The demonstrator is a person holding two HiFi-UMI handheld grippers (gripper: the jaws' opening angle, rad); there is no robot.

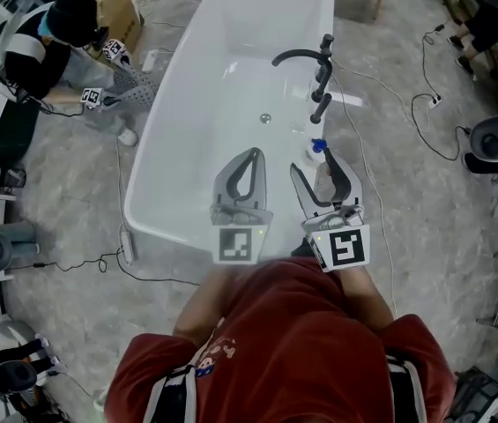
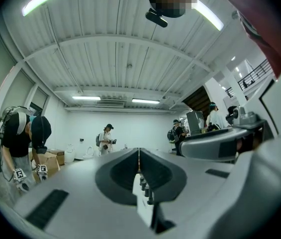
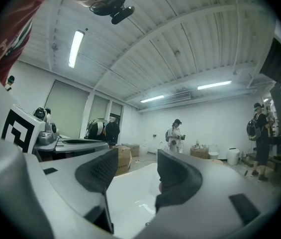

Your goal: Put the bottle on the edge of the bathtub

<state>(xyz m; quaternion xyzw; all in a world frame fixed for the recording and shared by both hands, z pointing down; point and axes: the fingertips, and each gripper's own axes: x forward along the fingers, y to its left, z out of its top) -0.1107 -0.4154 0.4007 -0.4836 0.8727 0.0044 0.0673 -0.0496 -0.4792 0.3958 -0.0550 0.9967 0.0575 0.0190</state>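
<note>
No legible text. Marker cubes (image 1: pixel 237 244) on left gripper (image 1: pixel 252 155) and right gripper (image 1: pixel 312 160) show only square codes (no characters); shirt print (image 1: pixel 216 357), bottom centre, unreadable.

A: State of the left gripper (image 1: pixel 250 155)?
B: Jaws together, tips meeting along one seam. Held out in front, about level.
A: And the right gripper (image 1: pixel 312 160)?
B: Jaws apart, open gap between the pads (image 3: pixel 98 171). Also about level, just beside the left one.
A: Arms?
B: Left forearm (image 1: pixel 199 312) and right forearm (image 1: pixel 370 296) reach forward side by side. Left marker cube (image 1: pixel 237 244) and right marker cube (image 1: pixel 345 248) face up.
</note>
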